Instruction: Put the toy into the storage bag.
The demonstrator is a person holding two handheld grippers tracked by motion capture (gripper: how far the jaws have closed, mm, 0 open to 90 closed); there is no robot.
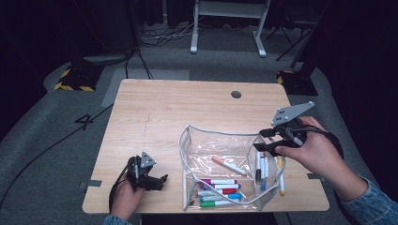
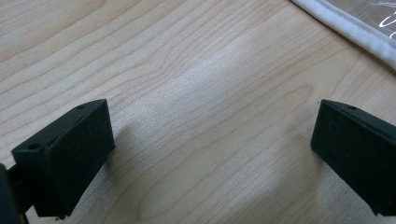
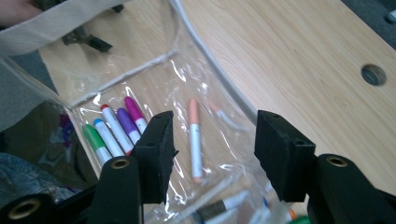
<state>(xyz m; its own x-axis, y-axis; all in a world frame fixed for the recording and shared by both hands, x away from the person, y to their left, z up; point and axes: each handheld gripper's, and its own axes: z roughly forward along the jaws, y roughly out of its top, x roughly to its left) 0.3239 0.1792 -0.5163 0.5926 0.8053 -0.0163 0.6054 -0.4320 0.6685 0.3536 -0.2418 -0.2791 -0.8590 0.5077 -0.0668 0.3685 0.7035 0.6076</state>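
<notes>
A clear plastic pouch with white trim point(image 1: 220, 133) stands open on the wooden table point(image 1: 155, 108). Inside lie an orange marker point(image 1: 228, 165), a bundle of coloured markers point(image 1: 219, 192) near the front, and a few more markers point(image 1: 263, 168) on the right. My right gripper point(image 1: 263, 140) hovers over the pouch's right edge, open, nothing between its jaws. In the right gripper view, the right gripper point(image 3: 212, 144) looks down at the orange marker point(image 3: 195, 140) and the coloured markers point(image 3: 116, 128). My left gripper point(image 1: 159, 182) rests open on the table left of the pouch. Bare wood shows between its jaws point(image 2: 212, 140), with the pouch trim point(image 2: 355, 32) beyond.
A round cable hole point(image 1: 236, 94) sits near the table's far edge. Behind the table are white desk legs point(image 1: 193, 33), floor cables point(image 1: 159, 35) and two black bases with yellow stripes point(image 1: 75, 79). The pouch lies close to the table's front edge point(image 1: 206, 212).
</notes>
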